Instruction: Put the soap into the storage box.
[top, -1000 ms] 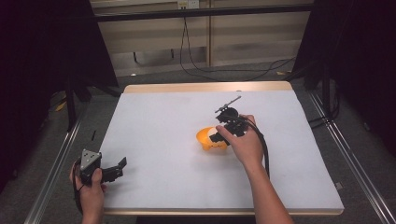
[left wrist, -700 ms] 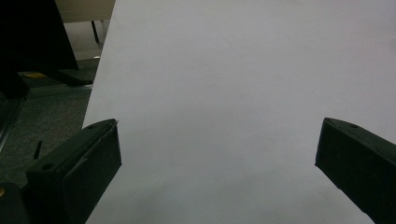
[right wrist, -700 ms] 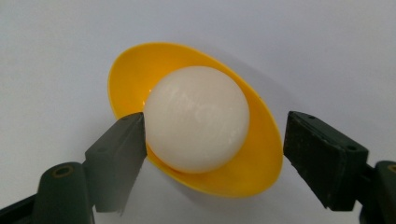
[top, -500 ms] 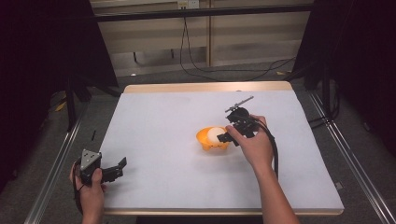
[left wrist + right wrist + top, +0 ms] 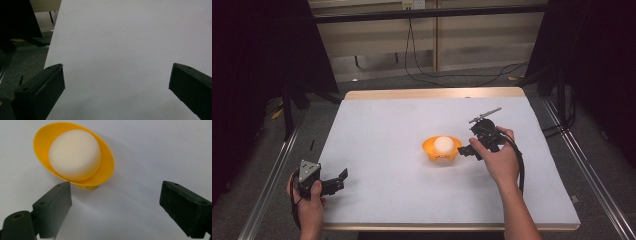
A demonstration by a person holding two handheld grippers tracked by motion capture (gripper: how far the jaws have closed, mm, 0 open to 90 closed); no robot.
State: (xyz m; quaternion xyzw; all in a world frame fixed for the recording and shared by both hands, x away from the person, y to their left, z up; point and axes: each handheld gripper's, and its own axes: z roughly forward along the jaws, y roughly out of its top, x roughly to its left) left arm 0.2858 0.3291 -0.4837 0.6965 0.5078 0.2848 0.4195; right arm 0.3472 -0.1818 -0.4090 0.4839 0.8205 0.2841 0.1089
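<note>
A white table (image 5: 387,125) holds a yellow dish (image 5: 441,149) with a pale round soap (image 5: 443,144) in it. The right gripper (image 5: 468,150) sits just beside the dish, jaws wide and empty. The left gripper (image 5: 339,180), also wide, rests near the table's front left corner.

- The white table (image 5: 382,125) lies bare across the frame's left and top.
- An orange bowl (image 5: 441,151) holding a white puck (image 5: 444,144) stands at centre, the lone obstacle.
- The right gripper (image 5: 468,150) sits just beside the bowl's right rim, jaws spread.

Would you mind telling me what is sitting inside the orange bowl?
A pale, rounded white puck rests inside the orange bowl, covering most of its floor, so anything beneath it cannot be seen.
</note>
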